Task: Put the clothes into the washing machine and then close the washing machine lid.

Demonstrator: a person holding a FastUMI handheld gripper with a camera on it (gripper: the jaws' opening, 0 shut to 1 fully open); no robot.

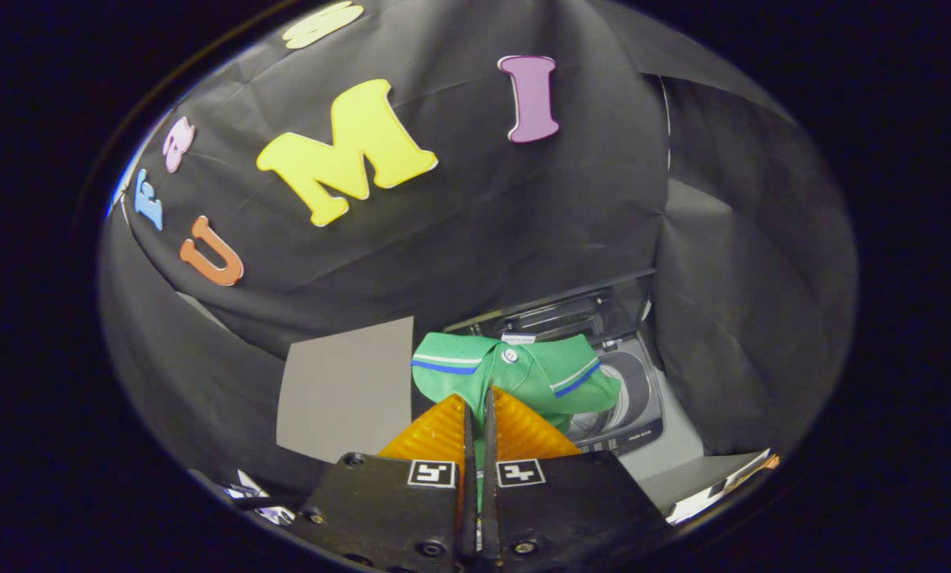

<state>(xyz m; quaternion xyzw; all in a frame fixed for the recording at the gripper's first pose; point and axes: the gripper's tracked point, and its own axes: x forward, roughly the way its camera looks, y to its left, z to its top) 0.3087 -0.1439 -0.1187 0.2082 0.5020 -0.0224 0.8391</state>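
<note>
Up close in the gripper view, the gripper (480,406) has its two fingers (435,434) drawn almost together, with only a thin slit between them, and both press on a strip of the green knit polo shirt with blue-and-white trimmed collar (523,374). The shirt bunches just ahead of the fingertips, its collar spread wide and one white button showing near the neck; the rest of the garment is hidden behind the fingers, so its full shape cannot be made out. Beyond and below the shirt stands the grey top-loading washing machine with a round drum opening (638,398). Its dark transparent lid (570,314) stands raised at the back. The shirt covers much of the drum mouth, and whether anything already lies inside cannot be told. Beside the machine, on the far side from its open drum, a plain grey flat panel (348,390) leans against the black cloth wall.
</note>
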